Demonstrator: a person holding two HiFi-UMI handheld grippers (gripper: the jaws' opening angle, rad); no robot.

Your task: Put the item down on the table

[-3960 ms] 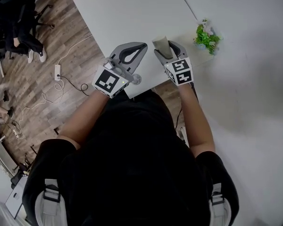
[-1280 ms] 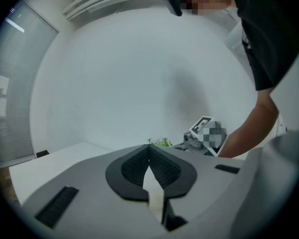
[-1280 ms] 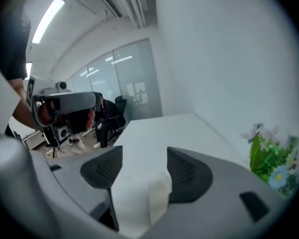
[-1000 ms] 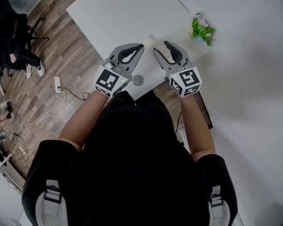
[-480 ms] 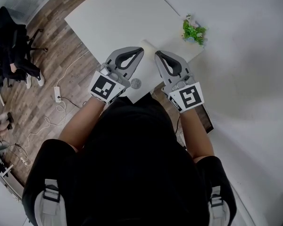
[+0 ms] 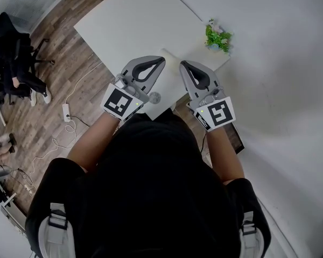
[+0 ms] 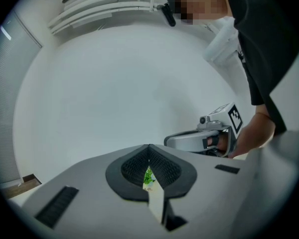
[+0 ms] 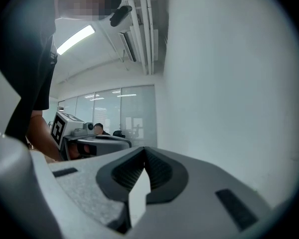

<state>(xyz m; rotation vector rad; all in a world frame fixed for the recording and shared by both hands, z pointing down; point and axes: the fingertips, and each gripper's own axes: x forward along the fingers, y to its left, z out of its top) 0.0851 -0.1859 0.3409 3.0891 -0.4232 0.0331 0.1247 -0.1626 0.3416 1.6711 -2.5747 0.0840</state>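
The item (image 6: 168, 57) is a pale, off-white thing lying on the white table (image 6: 129, 20), hard to make out against it. It lies just beyond and between the two gripper tips. My right gripper (image 6: 183, 64) hovers near the table's front corner, shut, with nothing between its jaws (image 8: 144, 151). My left gripper (image 6: 161, 59) is beside it, also shut and empty (image 7: 149, 148). Each gripper shows in the other's view: the right gripper (image 7: 199, 141) and the left gripper (image 8: 89, 141).
A small green potted plant (image 6: 218, 38) stands at the table's right edge, also glimpsed through the left jaws (image 7: 148, 176). Wooden floor with cables and a power strip (image 6: 64, 112) lies left of the table. A seated person (image 6: 13, 63) is at far left.
The right gripper held the item four seconds ago. It has since let go, shut empty and drawn back towards me. The item now rests on the table.
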